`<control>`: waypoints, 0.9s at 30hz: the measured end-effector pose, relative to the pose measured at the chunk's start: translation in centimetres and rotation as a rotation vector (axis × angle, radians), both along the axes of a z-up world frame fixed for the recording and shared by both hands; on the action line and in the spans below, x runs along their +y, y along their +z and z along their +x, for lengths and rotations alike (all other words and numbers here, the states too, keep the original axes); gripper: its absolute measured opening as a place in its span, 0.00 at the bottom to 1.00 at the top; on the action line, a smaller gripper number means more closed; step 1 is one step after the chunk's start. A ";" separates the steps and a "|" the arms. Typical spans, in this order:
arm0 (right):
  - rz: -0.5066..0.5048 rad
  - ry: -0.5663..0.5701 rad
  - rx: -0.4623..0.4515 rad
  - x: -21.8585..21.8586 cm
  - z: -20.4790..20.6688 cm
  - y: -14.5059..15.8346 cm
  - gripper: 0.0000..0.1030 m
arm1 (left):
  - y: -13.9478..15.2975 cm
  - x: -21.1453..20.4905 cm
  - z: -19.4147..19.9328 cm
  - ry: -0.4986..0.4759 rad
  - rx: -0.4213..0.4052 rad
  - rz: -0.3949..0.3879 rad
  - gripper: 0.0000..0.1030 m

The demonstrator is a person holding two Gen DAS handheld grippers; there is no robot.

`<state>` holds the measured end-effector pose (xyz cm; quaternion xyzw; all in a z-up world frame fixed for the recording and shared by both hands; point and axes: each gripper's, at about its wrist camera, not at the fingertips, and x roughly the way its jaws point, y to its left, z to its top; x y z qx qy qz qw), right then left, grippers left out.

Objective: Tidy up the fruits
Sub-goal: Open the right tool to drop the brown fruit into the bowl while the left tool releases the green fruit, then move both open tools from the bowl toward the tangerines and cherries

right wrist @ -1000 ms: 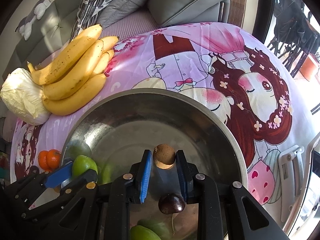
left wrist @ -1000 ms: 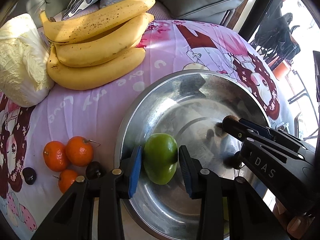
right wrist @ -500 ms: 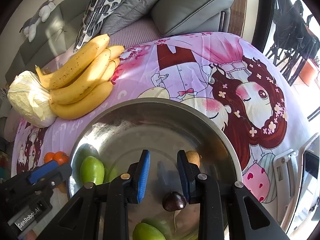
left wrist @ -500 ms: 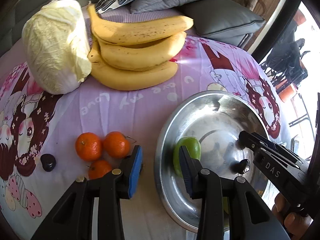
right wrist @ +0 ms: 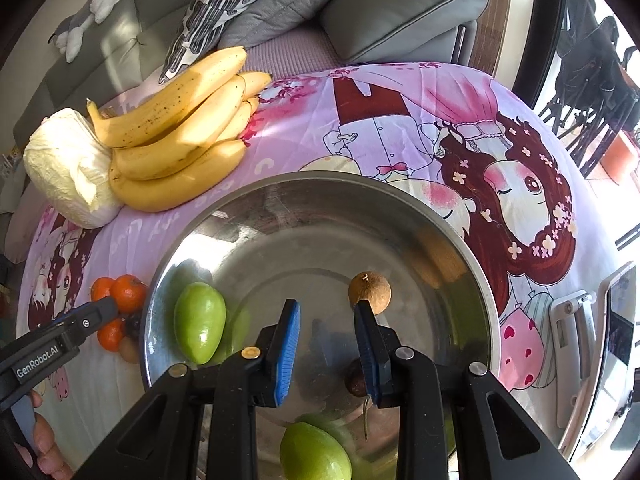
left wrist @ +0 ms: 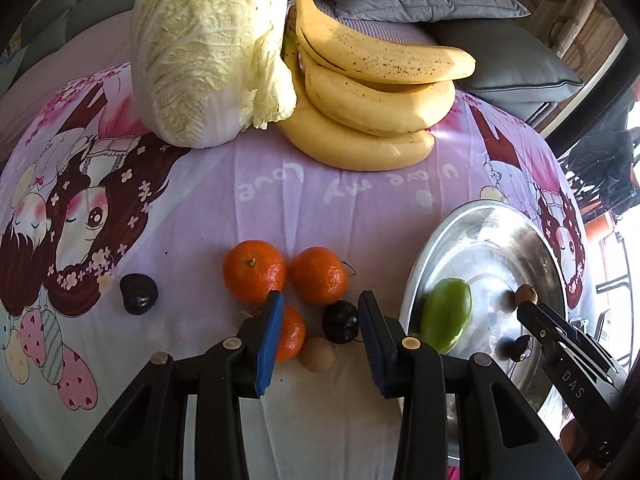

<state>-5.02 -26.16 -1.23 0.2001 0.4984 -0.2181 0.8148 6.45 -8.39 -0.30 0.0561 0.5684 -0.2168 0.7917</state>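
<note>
My left gripper [left wrist: 320,332] is open and empty above a cluster on the pink cloth: three oranges [left wrist: 255,266], a dark cherry [left wrist: 340,322] and a tan longan [left wrist: 318,354]. Another cherry [left wrist: 139,294] lies apart to the left. The steel bowl [right wrist: 472,264] holds a green fruit [right wrist: 199,322], a second green fruit [right wrist: 314,454], a brown longan [right wrist: 369,292] and a dark cherry [right wrist: 355,378]. My right gripper [right wrist: 327,340] is open and empty over the bowl's middle. The left gripper also shows in the right wrist view [right wrist: 104,308] beside the oranges.
A bunch of bananas [left wrist: 372,92] and a napa cabbage [left wrist: 208,48] lie at the back of the table. Grey cushions [right wrist: 400,12] sit behind. A phone stand [right wrist: 576,328] is at the table's right edge.
My left gripper let go of the green fruit in the bowl and moved left over the oranges. My right gripper released the brown longan in the bowl and drew back.
</note>
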 end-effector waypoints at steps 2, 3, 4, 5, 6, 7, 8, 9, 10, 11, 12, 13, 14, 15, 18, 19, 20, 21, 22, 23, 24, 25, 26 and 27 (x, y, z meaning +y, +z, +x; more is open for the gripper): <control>-0.001 -0.001 0.003 0.0 0.1 -0.1 0.42 | 0.0 0.0 -0.1 -0.004 -0.002 0.006 0.50; -0.001 -0.004 0.006 -0.1 0.1 -0.1 0.52 | 0.0 -0.1 -0.1 -0.003 -0.004 0.007 0.56; -0.004 -0.010 0.008 -0.1 0.1 -0.2 0.71 | 0.0 -0.1 -0.1 0.000 -0.008 0.008 0.65; -0.009 -0.017 0.006 -0.2 0.0 -0.1 0.73 | 0.0 -0.1 0.0 0.004 -0.014 0.012 0.69; -0.012 -0.021 0.006 -0.3 0.0 -0.1 0.73 | 0.0 -0.1 0.0 0.007 -0.022 0.019 0.70; -0.013 -0.025 0.005 -0.4 -0.1 0.0 0.73 | -0.1 0.0 0.1 0.009 -0.028 0.027 0.71; -0.013 -0.028 0.005 -0.5 -0.1 -0.1 0.74 | -0.2 -0.1 0.2 0.011 -0.032 0.033 0.72; -0.013 -0.028 0.009 -0.5 -0.1 -0.1 0.74 | -0.3 0.0 0.2 0.015 -0.034 0.038 0.73; -0.013 -0.026 0.014 -0.5 -0.1 -0.2 0.76 | -0.3 0.1 0.3 0.021 -0.034 0.040 0.77; -0.014 -0.023 0.021 -0.4 0.0 -0.4 0.78 | -0.4 0.2 0.3 0.025 -0.036 0.041 0.80; -0.015 -0.019 0.027 -0.4 0.1 -0.5 0.79 | -0.4 0.2 0.3 0.028 -0.040 0.043 0.81; -0.016 -0.015 0.030 -0.3 0.1 -0.6 0.79 | -0.4 0.3 0.3 0.029 -0.044 0.045 0.81; -0.018 -0.010 0.032 -0.2 0.2 -0.6 0.79 | -0.4 0.4 0.3 0.029 -0.049 0.049 0.81; -0.019 -0.006 0.032 -0.2 0.2 -0.7 0.79 | -0.4 0.4 0.3 0.030 -0.053 0.054 0.82; -0.023 -0.001 0.036 0.0 0.4 -0.8 0.86 | -0.5 0.4 0.3 0.029 -0.057 0.067 0.83; -0.026 -0.001 0.036 0.0 0.4 -0.8 0.89 | -0.6 0.5 0.3 0.029 -0.057 0.068 0.83; -0.029 -0.001 0.037 0.0 0.4 -0.8 0.89 | -0.6 0.5 0.3 0.029 -0.058 0.069 0.83; -0.030 0.000 0.038 0.0 0.4 -0.8 0.89 | -0.6 0.5 0.3 0.029 -0.058 0.070 0.83; -0.030 0.001 0.038 0.0 0.4 -0.9 0.89 | -0.6 0.5 0.3 0.028 -0.060 0.071 0.83; -0.029 0.002 0.040 0.0 0.4 -0.9 0.89 | -0.6 0.4 0.2 0.027 -0.061 0.075 0.83; -0.028 0.004 0.041 0.1 0.4 -0.9 0.89 | -0.7 0.4 0.2 0.027 -0.062 0.078 0.83; -0.027 0.005 0.044 0.1 0.5 -1.0 0.89 | -0.8 0.4 0.2 0.027 -0.061 0.081 0.83; -0.026 0.007 0.047 0.1 0.5 -1.0 0.89 | -0.9 0.2 0.2 0.027 -0.061 0.082 0.83; -0.026 0.008 0.048 0.1 0.5 -1.1 0.89 | -0.9 0.2 0.2 0.028 -0.062 0.082 0.83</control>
